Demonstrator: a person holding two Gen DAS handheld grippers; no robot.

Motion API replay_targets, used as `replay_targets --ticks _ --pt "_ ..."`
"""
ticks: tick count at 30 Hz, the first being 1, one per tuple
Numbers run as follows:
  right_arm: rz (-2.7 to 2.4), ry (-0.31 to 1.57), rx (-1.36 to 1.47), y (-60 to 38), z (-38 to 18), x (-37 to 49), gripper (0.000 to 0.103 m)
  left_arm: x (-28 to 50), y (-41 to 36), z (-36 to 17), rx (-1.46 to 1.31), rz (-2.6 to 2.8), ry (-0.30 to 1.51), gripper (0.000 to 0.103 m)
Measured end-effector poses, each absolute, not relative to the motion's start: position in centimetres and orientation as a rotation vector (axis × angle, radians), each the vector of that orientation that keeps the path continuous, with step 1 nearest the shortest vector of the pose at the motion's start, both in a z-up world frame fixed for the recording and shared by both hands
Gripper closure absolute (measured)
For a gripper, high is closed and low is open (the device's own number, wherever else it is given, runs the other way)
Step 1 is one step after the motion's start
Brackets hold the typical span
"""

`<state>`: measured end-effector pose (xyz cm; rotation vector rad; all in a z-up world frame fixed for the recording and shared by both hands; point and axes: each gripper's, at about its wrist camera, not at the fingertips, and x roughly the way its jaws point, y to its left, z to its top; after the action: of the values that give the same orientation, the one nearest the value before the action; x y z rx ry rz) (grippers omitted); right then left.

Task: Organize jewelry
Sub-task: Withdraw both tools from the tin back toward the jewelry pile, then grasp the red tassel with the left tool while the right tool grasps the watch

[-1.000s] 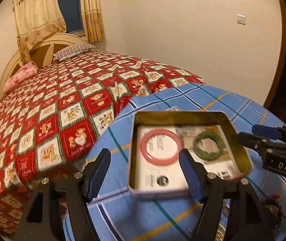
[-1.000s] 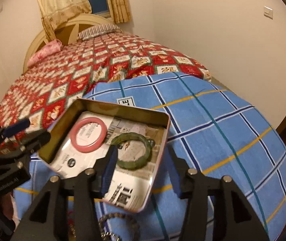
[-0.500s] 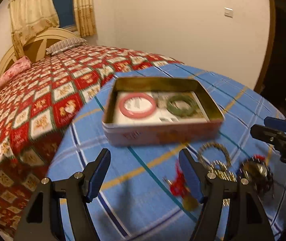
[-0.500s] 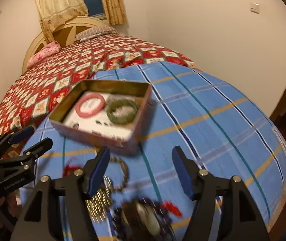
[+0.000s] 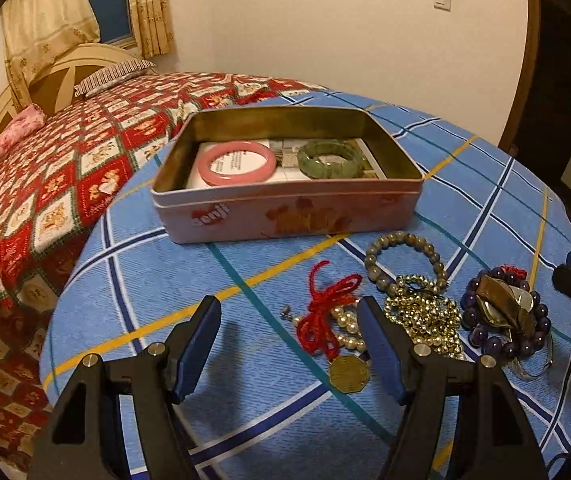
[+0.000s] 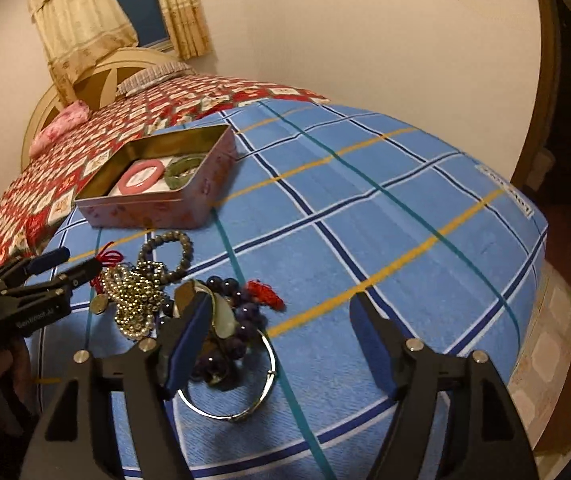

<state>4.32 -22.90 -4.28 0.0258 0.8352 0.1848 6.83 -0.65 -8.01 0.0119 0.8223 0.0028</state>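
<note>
Tin [image 5: 289, 216] lies long side across left view, bangles [image 5: 237, 162] flat inside; left gripper [image 5: 289, 344] and right gripper [image 6: 281, 336] jaws both released, empty.

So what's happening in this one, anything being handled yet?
Nothing is held. Both the left gripper and the right gripper are open above a pile of loose jewelry on the blue plaid cloth: a grey bead bracelet, gold beads, a red cord with a coin pendant, a purple bead bracelet and a thin metal bangle. The pink tin already holds a pink bangle and a green bracelet.
</note>
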Motion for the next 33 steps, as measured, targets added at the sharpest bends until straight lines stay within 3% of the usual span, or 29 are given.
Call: replay_targets --ticks 1,2,7,8,9,17,22,33 --pt "0.183 0.831 0.029 -23.0 -4.2 4.3 0.029 7.0 -0.7 -8.1 0.015 0.001 0.825 0.039" --pt "0.182 0.825 0.030 -23.1 -4.1 4.2 0.029 7.1 -0.8 -8.2 0.017 -0.007 0.829 0.051" --pt "0.200 0.828 0.026 -23.0 -4.8 3.7 0.029 7.2 -1.1 -8.5 0.019 -0.045 0.834 0.077" --pt "0.207 0.838 0.020 -22.7 -5.2 3.7 0.029 7.2 -1.1 -8.5 0.019 -0.048 0.831 0.090" --pt "0.213 0.845 0.014 -22.5 -5.4 3.6 0.029 7.1 -1.1 -8.5 0.015 -0.053 0.830 0.098" --pt "0.275 0.804 -0.065 -20.5 -5.1 2.5 0.031 6.0 -0.5 -7.5 -0.035 -0.056 0.787 0.098" --pt "0.324 0.834 -0.106 -19.3 -5.8 2.5 0.052 5.1 -0.4 -6.6 -0.041 -0.059 0.764 0.098" --pt "0.349 0.829 -0.145 -17.2 -6.3 4.5 0.053 5.2 -0.4 -7.2 -0.044 -0.067 0.780 0.098"
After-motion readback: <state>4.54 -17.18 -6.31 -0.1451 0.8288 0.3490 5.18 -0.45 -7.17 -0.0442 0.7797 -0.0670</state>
